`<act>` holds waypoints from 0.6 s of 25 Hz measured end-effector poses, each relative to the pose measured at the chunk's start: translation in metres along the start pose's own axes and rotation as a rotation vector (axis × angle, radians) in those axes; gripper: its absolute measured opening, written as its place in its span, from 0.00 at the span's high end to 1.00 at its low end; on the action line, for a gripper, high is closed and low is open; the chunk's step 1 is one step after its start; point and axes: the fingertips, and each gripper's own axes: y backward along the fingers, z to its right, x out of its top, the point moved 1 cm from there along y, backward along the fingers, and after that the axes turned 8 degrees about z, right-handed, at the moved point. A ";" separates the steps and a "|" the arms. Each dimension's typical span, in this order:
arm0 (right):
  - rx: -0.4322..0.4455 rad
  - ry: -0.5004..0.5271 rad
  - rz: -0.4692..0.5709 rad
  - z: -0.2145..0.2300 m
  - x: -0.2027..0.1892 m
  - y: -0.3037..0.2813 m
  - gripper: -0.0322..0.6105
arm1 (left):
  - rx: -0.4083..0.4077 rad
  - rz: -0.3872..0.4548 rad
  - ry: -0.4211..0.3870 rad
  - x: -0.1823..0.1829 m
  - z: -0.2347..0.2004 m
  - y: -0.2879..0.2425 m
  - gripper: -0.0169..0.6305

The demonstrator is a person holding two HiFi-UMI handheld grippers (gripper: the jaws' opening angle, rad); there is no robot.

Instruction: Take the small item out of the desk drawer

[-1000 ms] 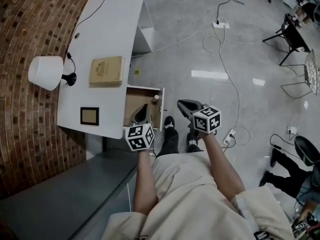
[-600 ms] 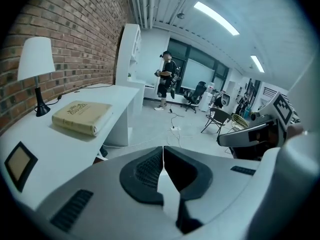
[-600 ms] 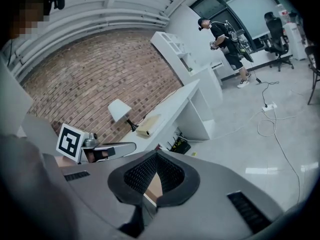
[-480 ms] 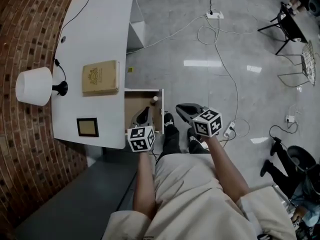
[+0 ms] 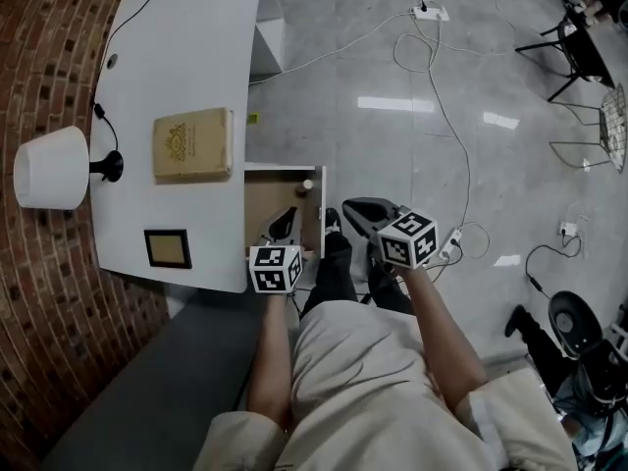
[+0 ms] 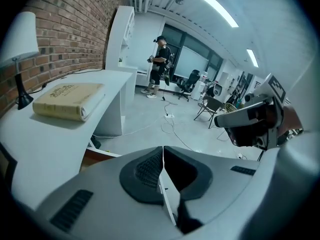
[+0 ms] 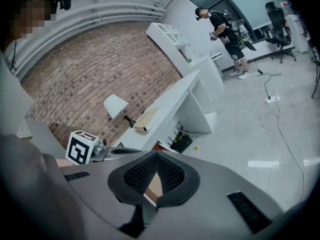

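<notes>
Drawer [image 5: 265, 202] gapes at centre frame, item [image 5: 307, 184] in its upper right corner. Left tongs [image 5: 285, 219] over it and right tongs [image 5: 355, 207] beside are both shut, empty. I'd open left tongs before dipping in.

I'm looking at an open-plan office, red brick wall [image 5: 39, 292], long white desk [image 5: 186, 47], black swivel chairs [image 7: 277, 21], white power strip [image 5: 429, 13] on glossy grey floor, ceiling strip lights [image 6: 215, 6]

1. The left gripper [image 5: 283, 222] is held low in front of the body, its jaws pressed together with nothing between them
2. The right gripper [image 5: 353, 209] hangs near it, jaw tips meeting, empty
3. The bare left forearm [image 5: 270, 361] and right forearm [image 5: 442, 332] reach forward and down
</notes>
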 end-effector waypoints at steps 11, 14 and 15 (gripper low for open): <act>-0.040 -0.068 0.012 0.032 -0.049 -0.026 0.91 | -0.100 -0.101 -0.110 -0.038 -0.011 -0.056 0.94; -0.064 -0.111 0.022 0.047 -0.070 -0.025 0.91 | -0.124 -0.119 -0.126 -0.049 -0.013 -0.077 0.94; -0.071 -0.116 0.021 0.052 -0.077 -0.025 0.91 | -0.132 -0.126 -0.129 -0.054 -0.012 -0.084 0.94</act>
